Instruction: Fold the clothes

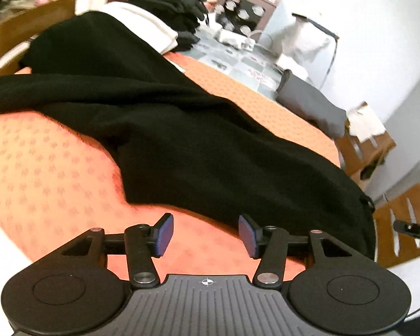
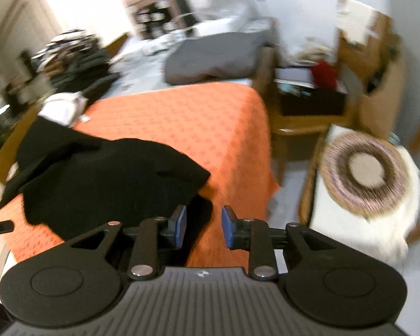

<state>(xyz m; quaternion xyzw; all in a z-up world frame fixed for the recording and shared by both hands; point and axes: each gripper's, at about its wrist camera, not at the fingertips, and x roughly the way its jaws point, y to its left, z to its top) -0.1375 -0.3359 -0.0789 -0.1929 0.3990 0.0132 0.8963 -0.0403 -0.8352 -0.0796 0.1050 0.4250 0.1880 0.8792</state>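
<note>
A black garment (image 1: 165,117) lies spread and rumpled across the orange patterned tablecloth (image 1: 42,168). My left gripper (image 1: 206,233) is open and empty, just above the cloth at the garment's near edge. In the right wrist view the same garment (image 2: 98,176) lies on the left half of the tablecloth (image 2: 196,123). My right gripper (image 2: 203,228) is open and empty, hovering at the garment's near right corner, close to the table's front edge.
A stack of folded dark clothes (image 1: 170,2) and a white folded item (image 1: 151,25) sit at the far end. A grey cushion (image 2: 215,56) lies beyond the table. Wooden chairs (image 2: 299,117) and a round woven mat (image 2: 366,168) stand to the right.
</note>
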